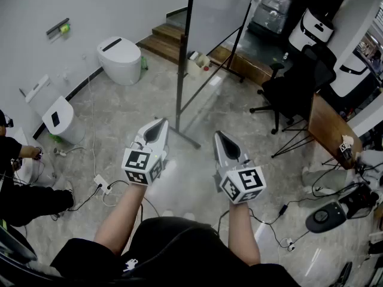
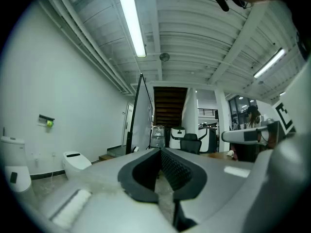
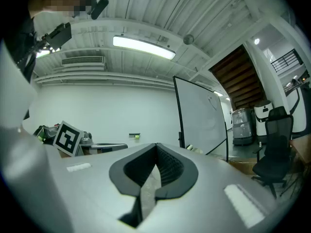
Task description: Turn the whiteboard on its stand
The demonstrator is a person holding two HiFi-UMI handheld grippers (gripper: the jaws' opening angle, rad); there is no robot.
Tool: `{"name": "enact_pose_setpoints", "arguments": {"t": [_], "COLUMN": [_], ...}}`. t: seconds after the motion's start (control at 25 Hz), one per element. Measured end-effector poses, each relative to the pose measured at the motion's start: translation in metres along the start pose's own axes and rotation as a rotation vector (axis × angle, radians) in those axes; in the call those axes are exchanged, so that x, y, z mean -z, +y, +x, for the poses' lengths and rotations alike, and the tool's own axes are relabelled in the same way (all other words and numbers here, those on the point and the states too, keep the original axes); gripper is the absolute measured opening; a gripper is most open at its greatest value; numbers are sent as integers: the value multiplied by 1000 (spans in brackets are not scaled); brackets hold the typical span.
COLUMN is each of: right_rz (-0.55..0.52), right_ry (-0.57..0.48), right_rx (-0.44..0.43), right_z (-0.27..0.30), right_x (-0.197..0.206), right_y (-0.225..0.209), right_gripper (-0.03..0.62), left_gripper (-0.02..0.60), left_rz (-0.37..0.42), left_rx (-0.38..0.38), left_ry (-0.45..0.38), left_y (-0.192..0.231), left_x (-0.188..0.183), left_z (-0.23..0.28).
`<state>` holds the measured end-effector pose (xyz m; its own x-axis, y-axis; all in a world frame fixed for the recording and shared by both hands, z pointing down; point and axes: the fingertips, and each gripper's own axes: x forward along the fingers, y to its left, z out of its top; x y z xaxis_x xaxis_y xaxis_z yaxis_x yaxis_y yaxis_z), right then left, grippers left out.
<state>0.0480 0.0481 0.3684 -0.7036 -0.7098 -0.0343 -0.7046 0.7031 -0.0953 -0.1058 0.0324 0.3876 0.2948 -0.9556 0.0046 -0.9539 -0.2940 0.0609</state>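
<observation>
The whiteboard (image 1: 218,11) stands on its black stand (image 1: 181,70) a few steps ahead of me on the tiled floor, seen nearly edge-on from here. My left gripper (image 1: 160,123) and right gripper (image 1: 218,135) are held level side by side, short of the stand's foot (image 1: 187,139). Both are shut with nothing between their jaws, and neither touches the board. In the left gripper view the whiteboard (image 2: 141,113) rises beyond the shut left gripper (image 2: 159,150). In the right gripper view the whiteboard (image 3: 201,118) stands right of centre, past the shut right gripper (image 3: 156,145).
A white toilet (image 1: 119,55) and a second one (image 1: 58,117) stand by the left wall. Wooden steps (image 1: 164,40) lie behind the board. A black office chair (image 1: 296,82) and a wooden desk (image 1: 326,124) are at the right. Cables and a power strip (image 1: 99,184) lie on the floor. A person (image 1: 18,178) crouches at the left.
</observation>
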Motion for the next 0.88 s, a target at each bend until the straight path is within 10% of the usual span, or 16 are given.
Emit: {"name": "enact_pose_setpoints", "arguments": {"t": [0.88], "right_rz": [30], "right_ry": [-8], "right_rx": [32], "right_z": [31], "right_x": [12], "right_y": [17], "right_gripper": [9], "left_gripper": [3], "left_rz": [-22], "left_rx": [36], "left_ry": [6], "left_y": [44], "left_x": [14], "left_z": [0]}}
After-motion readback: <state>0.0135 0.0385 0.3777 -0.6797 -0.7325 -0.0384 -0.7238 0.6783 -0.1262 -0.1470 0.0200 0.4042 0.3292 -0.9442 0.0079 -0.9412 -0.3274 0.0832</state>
